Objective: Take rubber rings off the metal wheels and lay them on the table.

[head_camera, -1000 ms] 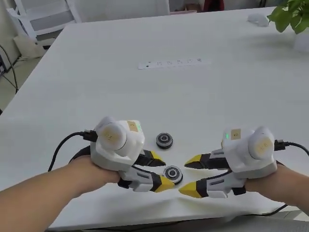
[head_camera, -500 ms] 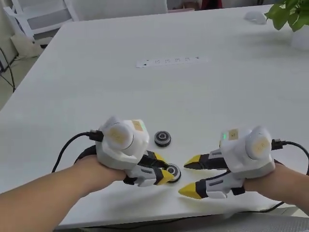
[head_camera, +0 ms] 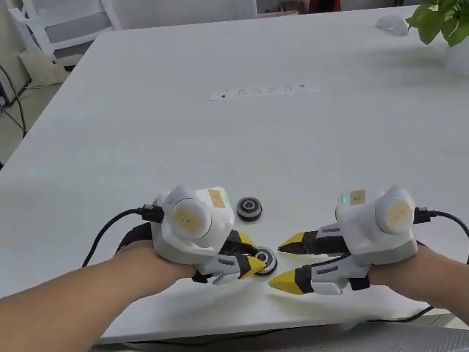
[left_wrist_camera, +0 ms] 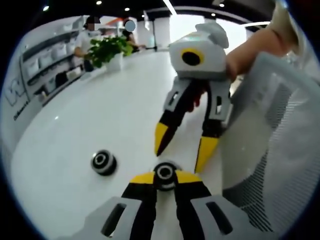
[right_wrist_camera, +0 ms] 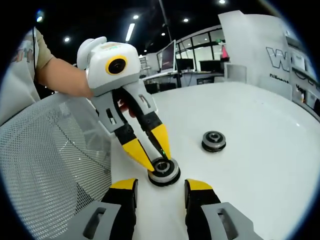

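Now | my left gripper (left_wrist_camera: 165,176) clamps the near wheel (right_wrist_camera: 164,171), open a second ago | right gripper (head_camera: 282,264) gapes just beside | ring pull likely next

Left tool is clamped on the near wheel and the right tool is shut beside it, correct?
No. The right tool is open, its jaws apart in the right gripper view. The left tool is clamped on the near wheel.

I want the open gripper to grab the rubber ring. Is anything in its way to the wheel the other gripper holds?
No, nothing visible. Just bare table lies between the right gripper and the near wheel. The left gripper clamps that wheel from the opposite side, out of the path.
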Demonstrator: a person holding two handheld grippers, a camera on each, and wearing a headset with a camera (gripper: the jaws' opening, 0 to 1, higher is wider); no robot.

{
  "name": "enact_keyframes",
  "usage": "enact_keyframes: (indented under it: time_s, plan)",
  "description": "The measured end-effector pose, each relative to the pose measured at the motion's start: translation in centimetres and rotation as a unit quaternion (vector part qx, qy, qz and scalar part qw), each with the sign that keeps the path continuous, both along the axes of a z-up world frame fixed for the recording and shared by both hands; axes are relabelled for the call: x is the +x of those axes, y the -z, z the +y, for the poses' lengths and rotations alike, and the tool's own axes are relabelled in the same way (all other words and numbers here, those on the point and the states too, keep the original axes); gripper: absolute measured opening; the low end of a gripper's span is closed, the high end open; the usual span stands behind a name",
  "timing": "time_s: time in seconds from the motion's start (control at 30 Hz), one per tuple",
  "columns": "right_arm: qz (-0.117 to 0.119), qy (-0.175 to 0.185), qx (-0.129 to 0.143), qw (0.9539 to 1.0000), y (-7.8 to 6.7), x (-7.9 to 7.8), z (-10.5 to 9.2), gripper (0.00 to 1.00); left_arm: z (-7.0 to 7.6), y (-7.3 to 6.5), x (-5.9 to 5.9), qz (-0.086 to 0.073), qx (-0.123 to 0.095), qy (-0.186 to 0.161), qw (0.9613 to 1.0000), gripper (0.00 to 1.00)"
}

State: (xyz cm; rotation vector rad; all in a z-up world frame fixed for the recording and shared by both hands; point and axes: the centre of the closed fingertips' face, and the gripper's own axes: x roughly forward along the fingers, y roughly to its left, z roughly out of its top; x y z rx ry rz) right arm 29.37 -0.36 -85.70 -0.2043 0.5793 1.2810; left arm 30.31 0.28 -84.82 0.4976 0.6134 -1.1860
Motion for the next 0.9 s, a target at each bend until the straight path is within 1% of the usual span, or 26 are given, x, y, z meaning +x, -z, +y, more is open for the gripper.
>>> enact_keyframes:
  time_s: [0.07,0.2,0.33,0.43,0.5,0.6,0.7,0.9]
  plan:
    - [0.005,0.001,0.002,1.0000,0.02,0.15,0.15,0.34,0.00,0.04,0.03,-0.002,0.001,0.000,1.0000,0.14]
    - [0.024,0.013,0.016,0.9995,-0.08,0.45,0.57,0.32,-0.02,0.07,0.07,-0.004,0.001,-0.002,1.0000,0.14]
    - [0.028,0.014,0.013,0.9994,0.25,0.39,0.70,0.30,-0.03,0.08,0.07,-0.007,0.002,-0.004,1.0000,0.14]
    - [0.026,0.017,0.003,0.9995,0.78,0.35,0.59,0.27,-0.05,0.08,0.06,-0.008,0.001,-0.005,1.0000,0.14]
    - [0.026,0.021,0.010,0.9994,0.59,0.54,0.68,0.26,-0.05,0.10,0.07,-0.008,0.001,-0.006,0.9999,0.14]
    - [0.028,0.023,0.011,0.9993,0.58,0.44,0.53,0.24,-0.07,0.13,0.03,-0.009,0.001,-0.006,0.9999,0.14]
    - [0.025,0.022,0.008,0.9994,0.69,0.14,0.27,0.21,-0.08,0.15,0.05,-0.010,0.001,-0.007,0.9999,0.14]
    - [0.018,0.021,0.002,0.9996,0.70,0.19,-0.07,0.16,-0.08,0.19,0.06,-0.011,0.000,-0.009,0.9999,0.13]
